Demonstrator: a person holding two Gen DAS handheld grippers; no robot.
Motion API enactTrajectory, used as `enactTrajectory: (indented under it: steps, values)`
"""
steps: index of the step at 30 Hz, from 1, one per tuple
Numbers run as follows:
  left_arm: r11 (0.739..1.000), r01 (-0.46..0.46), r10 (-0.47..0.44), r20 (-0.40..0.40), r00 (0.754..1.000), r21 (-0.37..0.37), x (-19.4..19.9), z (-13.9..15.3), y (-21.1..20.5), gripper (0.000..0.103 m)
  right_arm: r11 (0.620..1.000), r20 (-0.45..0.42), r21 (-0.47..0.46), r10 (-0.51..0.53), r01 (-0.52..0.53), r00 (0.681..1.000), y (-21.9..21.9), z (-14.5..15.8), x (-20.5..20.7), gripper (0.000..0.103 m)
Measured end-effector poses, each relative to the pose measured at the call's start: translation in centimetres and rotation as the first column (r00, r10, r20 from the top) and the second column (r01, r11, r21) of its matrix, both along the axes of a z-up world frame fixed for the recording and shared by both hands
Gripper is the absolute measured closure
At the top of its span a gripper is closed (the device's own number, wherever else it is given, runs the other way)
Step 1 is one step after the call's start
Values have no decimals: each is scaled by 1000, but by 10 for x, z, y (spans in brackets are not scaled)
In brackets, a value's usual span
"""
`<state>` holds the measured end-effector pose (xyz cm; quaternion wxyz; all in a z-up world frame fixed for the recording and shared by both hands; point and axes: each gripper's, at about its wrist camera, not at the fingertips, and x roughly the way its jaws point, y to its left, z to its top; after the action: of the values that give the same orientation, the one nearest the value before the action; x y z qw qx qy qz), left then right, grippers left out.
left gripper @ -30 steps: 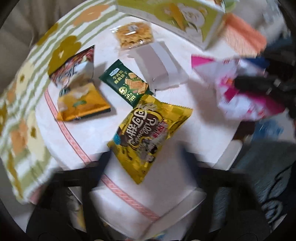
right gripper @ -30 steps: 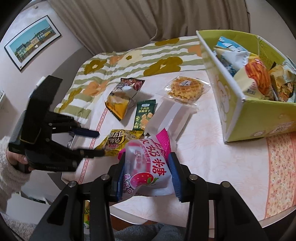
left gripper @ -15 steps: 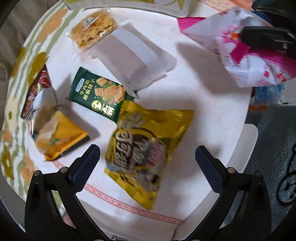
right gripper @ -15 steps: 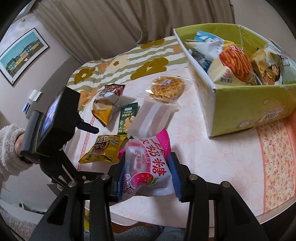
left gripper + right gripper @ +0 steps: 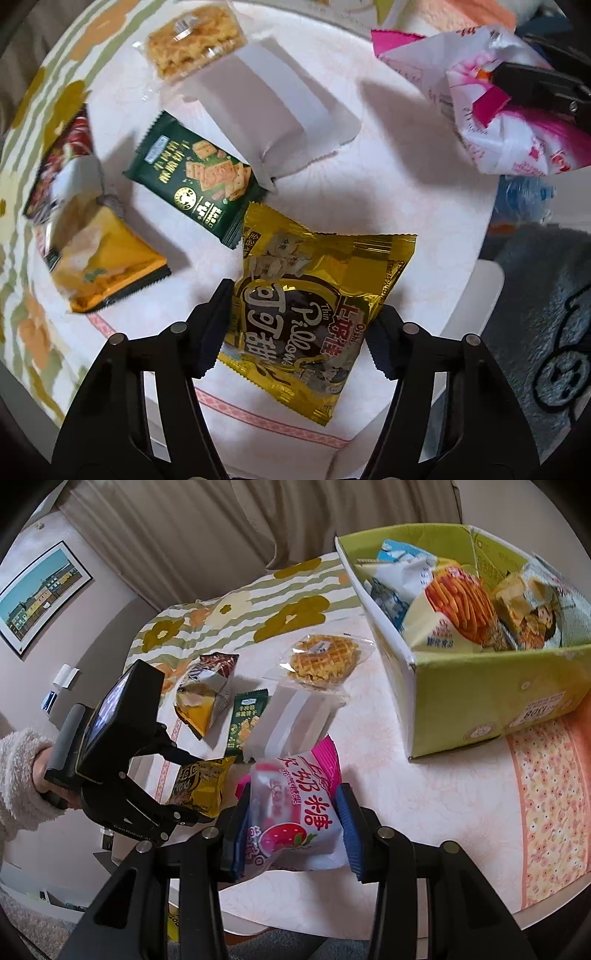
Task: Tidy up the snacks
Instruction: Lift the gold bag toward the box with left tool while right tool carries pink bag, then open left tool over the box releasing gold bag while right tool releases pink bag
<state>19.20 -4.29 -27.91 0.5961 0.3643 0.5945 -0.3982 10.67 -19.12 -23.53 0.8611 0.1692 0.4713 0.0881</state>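
2 grippers busy: my right clamps the pink bag, my left straddles the gold bag crosswise, fingers not visibly biting.

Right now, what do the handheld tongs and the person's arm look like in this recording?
Both tongs are matte black frames with silver rivets. The left tongs have dark, ribbed pads; the right tongs carry blue ribbed pads. Seen from the right wrist, the left unit has a glossy screen-like panel, faint white lettering and a grey handle. The left hand wears a fuzzy white sleeve.
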Motion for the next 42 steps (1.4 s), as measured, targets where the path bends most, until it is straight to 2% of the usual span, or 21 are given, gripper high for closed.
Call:
enactTrajectory:
  steps: [6, 13, 15, 19, 26, 31, 35, 39, 42]
  values:
    - [988, -97, 102, 39, 994, -116, -3, 48, 5, 42, 1000, 51, -15, 5, -4, 999, 1, 34, -7, 64]
    - [948, -178, 210, 101, 972, -263, 7, 110, -2, 42, 1000, 154, -11, -5, 7, 988, -20, 92, -8, 64]
    - [930, -205, 250, 116, 961, -304, 15, 129, -8, 42, 1000, 185, -15, -3, 6, 983, -31, 107, -3, 64]
    - [878, -275, 347, 126, 929, -392, 42, 158, -38, 41, 999, 245, -41, -3, 13, 970, -66, 131, 14, 64]
    - [797, -338, 465, 150, 873, -501, 84, 204, -123, 41, 997, 301, -70, 3, 19, 954, -144, 156, 51, 64]
    - [747, -398, 534, 124, 836, -532, 118, 210, -186, 41, 995, 296, -96, 24, 5, 955, -191, 157, 76, 64]
    - [715, -453, 581, 93, 809, -532, 147, 200, -230, 41, 995, 275, -94, 40, -15, 961, -221, 145, 98, 64]
    - [711, -486, 597, 71, 799, -509, 166, 188, -259, 41, 998, 240, -58, 35, -22, 970, -242, 129, 111, 64]
    - [721, -491, 595, 72, 801, -488, 178, 177, -275, 41, 999, 216, -49, 32, -22, 976, -251, 117, 120, 64]
